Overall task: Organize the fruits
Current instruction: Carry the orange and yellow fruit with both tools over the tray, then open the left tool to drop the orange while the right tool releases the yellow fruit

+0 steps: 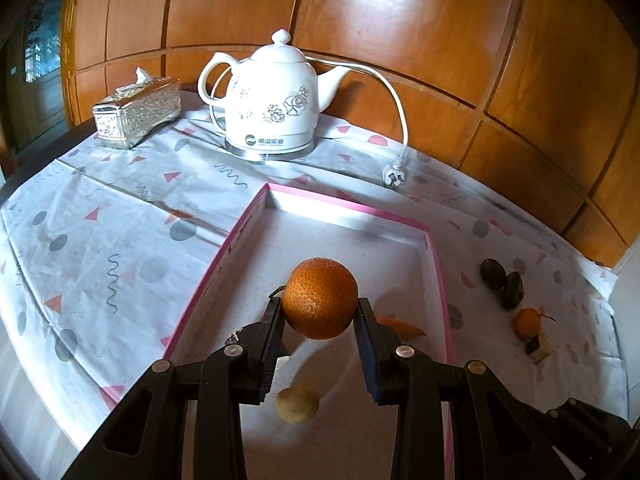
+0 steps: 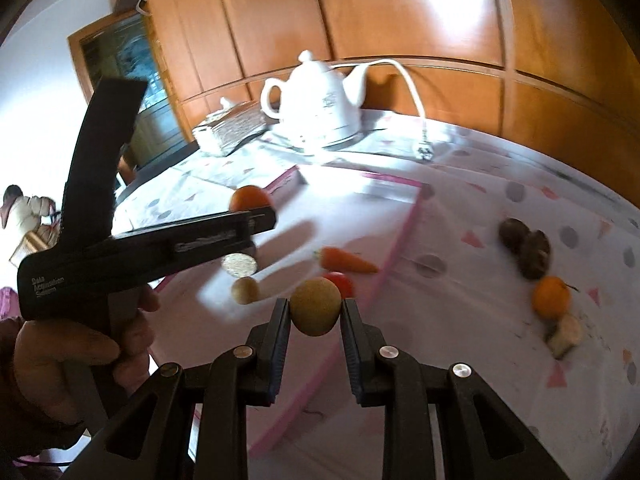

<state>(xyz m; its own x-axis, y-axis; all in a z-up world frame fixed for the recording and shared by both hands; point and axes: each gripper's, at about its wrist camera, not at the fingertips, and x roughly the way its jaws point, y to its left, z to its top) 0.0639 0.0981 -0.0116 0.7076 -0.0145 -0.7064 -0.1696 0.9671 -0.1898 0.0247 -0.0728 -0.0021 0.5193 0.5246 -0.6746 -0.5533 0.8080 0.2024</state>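
My left gripper (image 1: 319, 309) is shut on a round orange (image 1: 320, 298), held above the inside of a pink-rimmed box (image 1: 348, 205). Below it in the box lie a small yellowish fruit (image 1: 298, 405) and a carrot (image 1: 402, 326). My right gripper (image 2: 315, 309) is shut on a yellow-brown round fruit (image 2: 316, 306) over the box's near part. The right wrist view shows the left gripper (image 2: 256, 211) side-on with the orange (image 2: 250, 199), plus the carrot (image 2: 346, 262), a red tomato (image 2: 342, 283) and the small yellowish fruit (image 2: 246, 290).
Right of the box on the patterned cloth lie two dark fruits (image 1: 502, 280), a small orange (image 1: 527, 321) and a cut piece (image 1: 538, 349). A white kettle (image 1: 272, 100) with cord and plug (image 1: 394, 178) and a silver tissue box (image 1: 136, 114) stand at the back. A hand (image 2: 80, 344) holds the left gripper.
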